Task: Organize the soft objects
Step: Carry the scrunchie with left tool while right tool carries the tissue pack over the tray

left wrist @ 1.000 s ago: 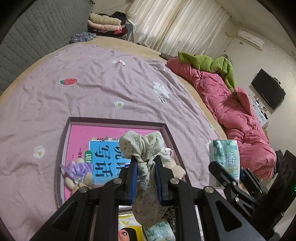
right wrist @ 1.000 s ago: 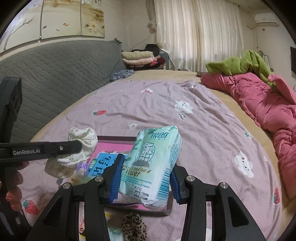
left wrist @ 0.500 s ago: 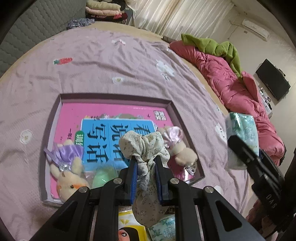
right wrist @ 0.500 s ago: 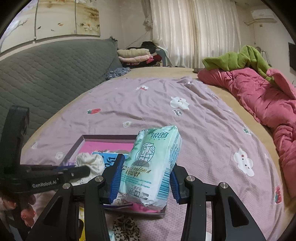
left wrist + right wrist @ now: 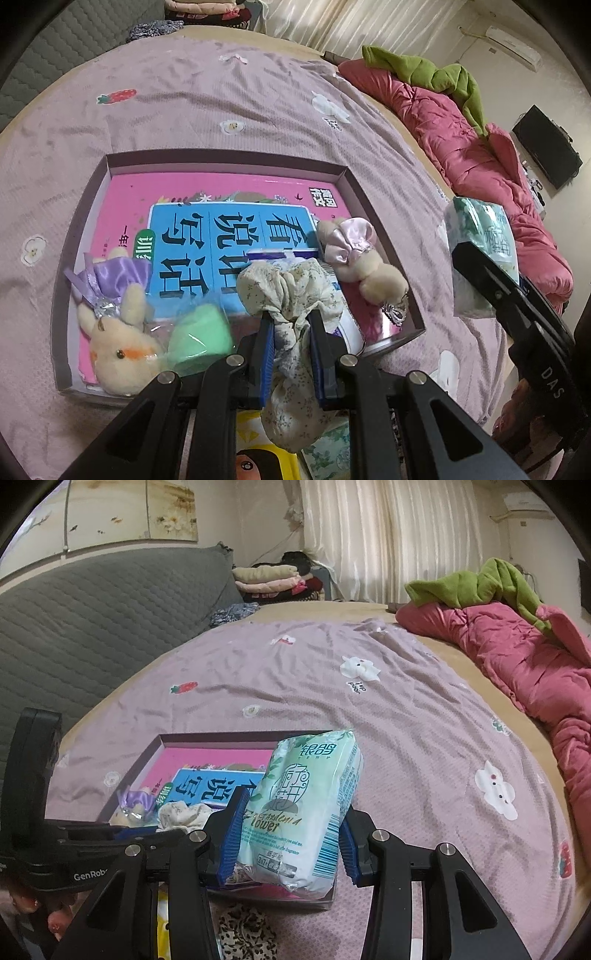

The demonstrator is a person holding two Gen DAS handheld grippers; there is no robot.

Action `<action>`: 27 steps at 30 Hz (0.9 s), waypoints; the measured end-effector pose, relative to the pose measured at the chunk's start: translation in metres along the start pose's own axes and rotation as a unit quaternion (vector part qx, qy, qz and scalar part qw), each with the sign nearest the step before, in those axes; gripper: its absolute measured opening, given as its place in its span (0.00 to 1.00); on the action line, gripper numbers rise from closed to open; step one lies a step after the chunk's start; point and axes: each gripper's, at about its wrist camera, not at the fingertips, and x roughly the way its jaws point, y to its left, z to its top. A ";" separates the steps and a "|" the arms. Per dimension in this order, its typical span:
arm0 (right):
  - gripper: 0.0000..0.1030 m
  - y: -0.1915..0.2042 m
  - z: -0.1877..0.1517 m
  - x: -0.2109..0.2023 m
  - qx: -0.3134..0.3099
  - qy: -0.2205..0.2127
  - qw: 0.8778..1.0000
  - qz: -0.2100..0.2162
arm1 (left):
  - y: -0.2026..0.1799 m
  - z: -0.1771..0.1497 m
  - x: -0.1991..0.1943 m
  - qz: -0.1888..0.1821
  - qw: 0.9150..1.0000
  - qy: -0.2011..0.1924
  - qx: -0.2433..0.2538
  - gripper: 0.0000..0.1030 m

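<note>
My left gripper [image 5: 291,332] is shut on a floral cloth scrunchie [image 5: 286,291] and hangs low over the near edge of a shallow purple box [image 5: 229,157] on the bed. The box holds a pink and blue book [image 5: 207,240], a bunny toy in a purple dress [image 5: 114,332], a green sponge [image 5: 201,334] and a bunny toy with a pink bow [image 5: 364,258]. My right gripper [image 5: 291,830] is shut on a green tissue pack [image 5: 306,805], held above the box's right near corner [image 5: 325,901]. From the left wrist view the tissue pack [image 5: 480,251] shows at the right.
The lilac bedspread [image 5: 332,686] stretches beyond the box. A pink quilt [image 5: 524,657] with a green blanket [image 5: 472,583] lies along the right side. A grey headboard [image 5: 92,602] stands at left. A leopard scrunchie [image 5: 243,930] and another tissue pack [image 5: 328,450] lie below the grippers.
The left gripper has sunk toward the box with the scrunchie and tilted further down, so the box fills more of its view. The right gripper with the tissue pack has dropped slightly.
</note>
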 end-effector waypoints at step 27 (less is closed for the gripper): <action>0.45 0.009 -0.018 0.040 -0.015 0.031 0.999 0.022 | 0.012 -0.003 0.018 -0.005 1.000 0.015 -0.012 0.17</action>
